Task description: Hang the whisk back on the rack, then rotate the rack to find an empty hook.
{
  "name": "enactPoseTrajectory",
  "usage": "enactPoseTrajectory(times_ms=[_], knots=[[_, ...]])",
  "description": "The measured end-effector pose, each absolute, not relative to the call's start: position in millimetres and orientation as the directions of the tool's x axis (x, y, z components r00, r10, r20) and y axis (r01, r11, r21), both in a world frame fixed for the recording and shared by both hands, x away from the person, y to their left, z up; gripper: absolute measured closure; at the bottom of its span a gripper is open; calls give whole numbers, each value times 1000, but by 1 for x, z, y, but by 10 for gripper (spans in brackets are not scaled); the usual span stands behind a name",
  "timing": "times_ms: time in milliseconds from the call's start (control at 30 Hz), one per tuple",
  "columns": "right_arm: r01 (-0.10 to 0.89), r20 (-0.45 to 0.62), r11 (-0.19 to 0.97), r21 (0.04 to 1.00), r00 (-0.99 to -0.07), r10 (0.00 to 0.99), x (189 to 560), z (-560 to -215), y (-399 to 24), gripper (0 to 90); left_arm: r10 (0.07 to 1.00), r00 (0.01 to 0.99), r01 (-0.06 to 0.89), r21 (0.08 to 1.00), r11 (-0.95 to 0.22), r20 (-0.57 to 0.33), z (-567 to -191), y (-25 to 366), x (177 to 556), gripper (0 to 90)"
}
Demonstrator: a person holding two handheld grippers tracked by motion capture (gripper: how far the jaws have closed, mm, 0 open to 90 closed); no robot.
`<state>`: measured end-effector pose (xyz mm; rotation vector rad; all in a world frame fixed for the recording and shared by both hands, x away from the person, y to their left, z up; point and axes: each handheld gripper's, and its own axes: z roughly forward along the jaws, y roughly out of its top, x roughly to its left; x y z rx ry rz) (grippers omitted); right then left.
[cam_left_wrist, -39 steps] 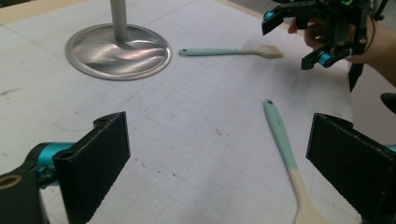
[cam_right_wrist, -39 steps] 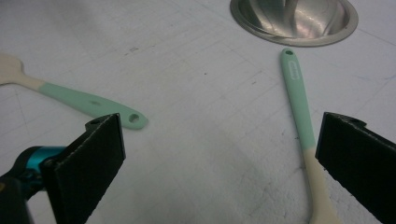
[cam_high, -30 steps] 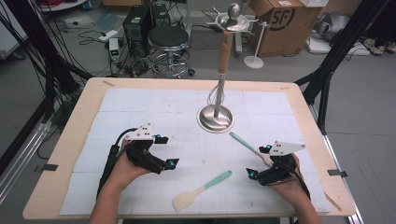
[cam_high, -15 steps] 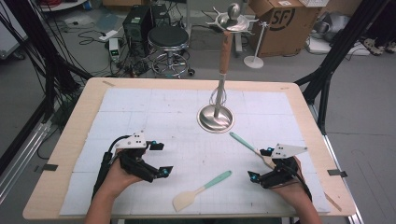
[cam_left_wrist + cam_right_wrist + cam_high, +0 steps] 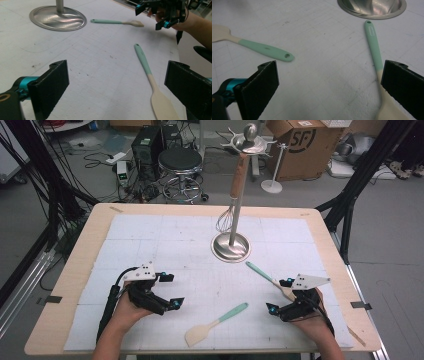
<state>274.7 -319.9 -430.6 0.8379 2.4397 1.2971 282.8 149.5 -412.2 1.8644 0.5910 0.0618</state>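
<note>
Two spatulas with mint-green handles and cream blades lie on the white mat. One spatula (image 5: 215,324) (image 5: 147,75) (image 5: 257,46) lies near the front edge, between my hands. The other spatula (image 5: 265,275) (image 5: 117,22) (image 5: 374,47) lies right of centre, its blade by my right gripper's far jaw. My left gripper (image 5: 172,290) (image 5: 117,87) rests open at the front left, empty, pointing at the near spatula. At the front right, my right gripper (image 5: 278,296) (image 5: 329,87) is open and empty too.
A metal stand with a round base (image 5: 230,246) (image 5: 58,18) (image 5: 372,7) rises mid-table, with a whisk (image 5: 226,220) hanging beside its pole. The white mat (image 5: 165,235) covers most of the wooden table (image 5: 80,270). Stools, boxes and cables sit on the floor beyond.
My left gripper has drawn back a little toward the near edge and to the left. The right gripper and both spatulas have stayed where they were.
</note>
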Motion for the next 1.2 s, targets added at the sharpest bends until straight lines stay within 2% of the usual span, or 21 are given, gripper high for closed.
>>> enactPoseTrajectory(times_ms=[200, 1200], knots=[[376, 54, 427, 823, -799, 600, 276, -431, -318, 3, 430, 867, 369, 904, -217, -251, -412, 148, 284, 62], [354, 60, 416, 837, -817, 574, 278, -420, -311, 3, 475, 854, 365, 895, -256, -212, -417, 145, 284, 62]])
